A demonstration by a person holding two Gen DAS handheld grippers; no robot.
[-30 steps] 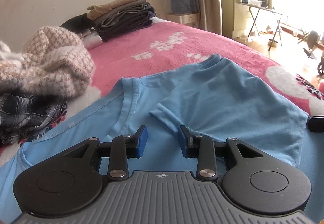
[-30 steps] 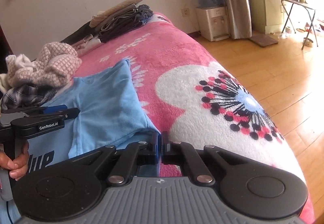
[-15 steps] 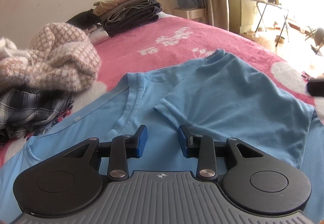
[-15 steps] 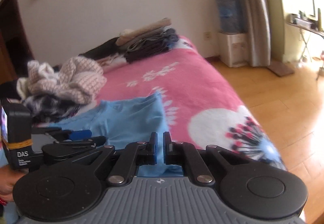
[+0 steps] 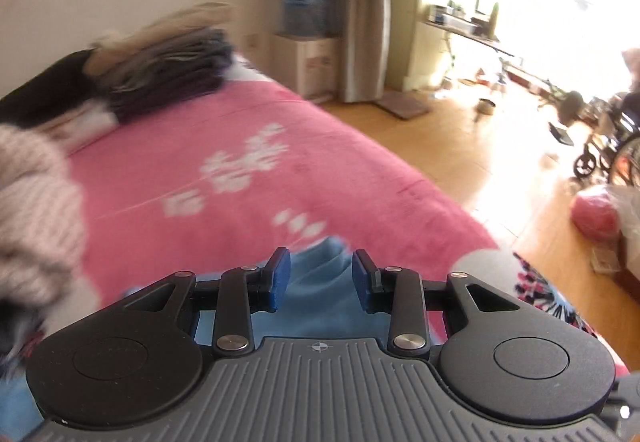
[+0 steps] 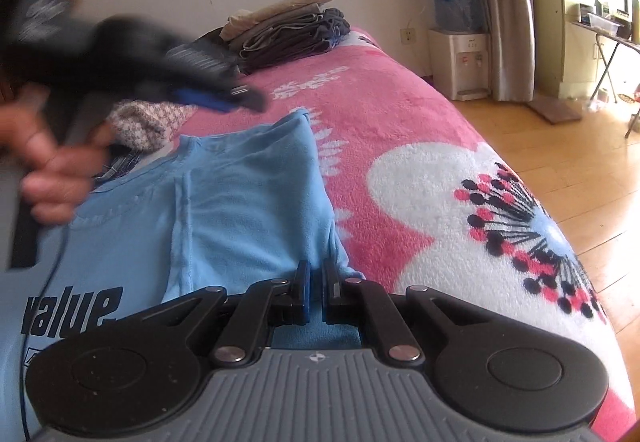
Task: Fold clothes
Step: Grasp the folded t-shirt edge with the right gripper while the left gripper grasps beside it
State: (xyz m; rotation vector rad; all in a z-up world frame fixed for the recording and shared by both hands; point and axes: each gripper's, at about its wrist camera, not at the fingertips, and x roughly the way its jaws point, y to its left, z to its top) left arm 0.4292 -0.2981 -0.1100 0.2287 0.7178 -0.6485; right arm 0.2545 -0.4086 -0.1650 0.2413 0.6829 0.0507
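Observation:
A light blue T-shirt (image 6: 248,202) with black lettering lies on the pink blanket (image 6: 384,114), its right side folded in over the body. My right gripper (image 6: 316,294) is low at the near end of that fold, its jaws shut on the cloth edge with only a thin gap. My left gripper (image 5: 320,274) is open above the shirt's far tip (image 5: 320,290), with nothing between its blue pads (image 5: 276,278). In the right wrist view, a hand (image 6: 56,178) holds the left gripper (image 6: 236,98), blurred, over the shirt's collar side.
A stack of folded clothes (image 6: 284,30) sits at the head of the bed, and a knitted sweater (image 5: 32,222) and plaid cloth lie at the left. The bed's edge drops to a wooden floor (image 6: 560,146) on the right. A water dispenser (image 6: 460,58) stands by the curtain.
My left gripper has swung quickly forward and to the right, from the collar to the shirt's far tip, still open. My right gripper has dropped back low over the fold.

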